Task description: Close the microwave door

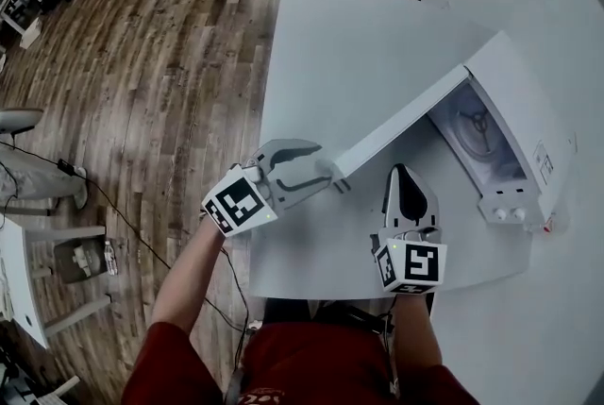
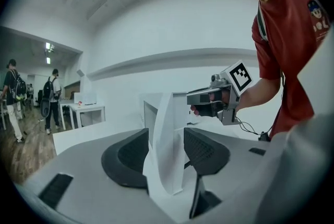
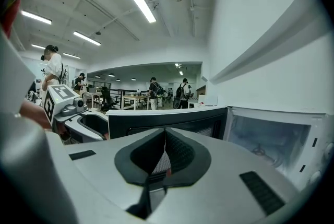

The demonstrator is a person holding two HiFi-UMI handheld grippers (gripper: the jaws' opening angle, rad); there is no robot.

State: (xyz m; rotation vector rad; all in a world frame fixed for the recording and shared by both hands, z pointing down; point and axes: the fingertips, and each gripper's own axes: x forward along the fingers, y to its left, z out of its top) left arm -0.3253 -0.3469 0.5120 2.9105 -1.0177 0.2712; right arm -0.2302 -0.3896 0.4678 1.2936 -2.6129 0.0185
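Left gripper (image 1: 318,166) jaws apart; right gripper (image 1: 405,175) jaws together

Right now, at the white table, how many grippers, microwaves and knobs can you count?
Grippers: 2, the left gripper and the right gripper
Microwave: 1
Knobs: 2, the left knob and the right knob
Total: 5
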